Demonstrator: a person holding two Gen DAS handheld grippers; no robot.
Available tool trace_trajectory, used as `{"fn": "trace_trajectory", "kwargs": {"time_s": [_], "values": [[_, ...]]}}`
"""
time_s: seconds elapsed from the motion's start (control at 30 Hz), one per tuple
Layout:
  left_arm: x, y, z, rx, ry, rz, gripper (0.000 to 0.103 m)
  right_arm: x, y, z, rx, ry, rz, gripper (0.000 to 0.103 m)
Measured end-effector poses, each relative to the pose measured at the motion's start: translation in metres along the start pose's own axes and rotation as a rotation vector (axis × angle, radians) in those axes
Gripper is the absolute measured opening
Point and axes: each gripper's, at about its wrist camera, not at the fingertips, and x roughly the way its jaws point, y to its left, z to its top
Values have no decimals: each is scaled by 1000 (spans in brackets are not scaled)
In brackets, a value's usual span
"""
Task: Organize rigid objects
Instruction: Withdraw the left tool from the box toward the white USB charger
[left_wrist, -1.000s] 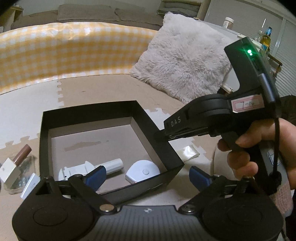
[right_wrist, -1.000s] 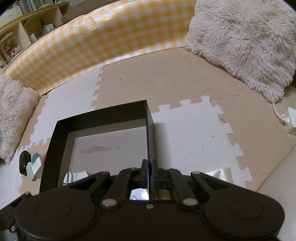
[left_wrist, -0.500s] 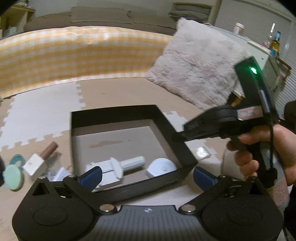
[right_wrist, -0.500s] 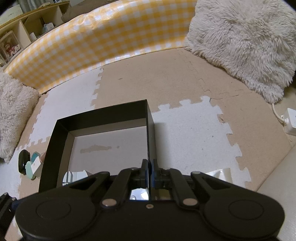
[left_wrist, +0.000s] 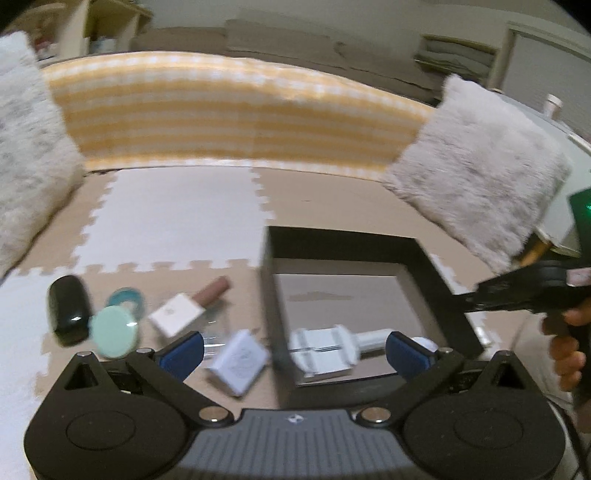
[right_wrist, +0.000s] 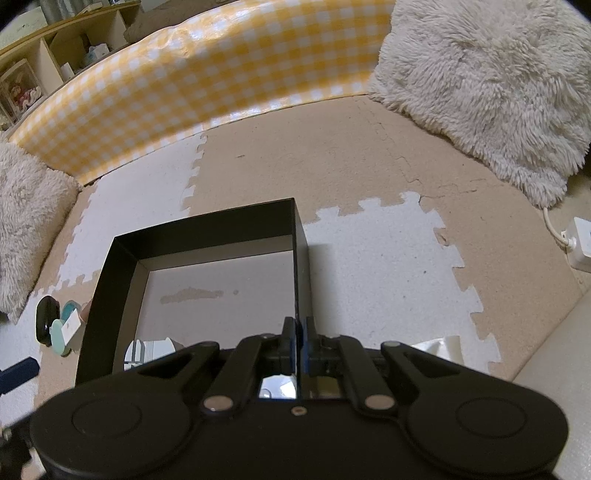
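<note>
Left wrist view: left gripper (left_wrist: 293, 350) jaws wide apart above small white box (left_wrist: 238, 363); right gripper (right_wrist: 298, 343) clamped on black box (right_wrist: 207, 230) right wall.

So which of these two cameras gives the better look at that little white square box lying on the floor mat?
The left wrist view. The white square box lies whole, though blurred, just left of the black box, between the open left gripper's fingers. In the right wrist view I cannot find it; the black box's wall seems to hide it.
</note>
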Motion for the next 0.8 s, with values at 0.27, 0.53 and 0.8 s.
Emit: {"fn": "trace_trajectory", "kwargs": {"time_s": [0.27,0.53,0.8], "values": [[2,40,-11,-57,12,48,103,0,2,0,-8,0,-4,4],[14,45,-21,33,39,23,56,1,4,0,-20,4,-15,4],[27,26,-32,270,-27,56,46,1,4,0,-23,3,-17,4]]}}
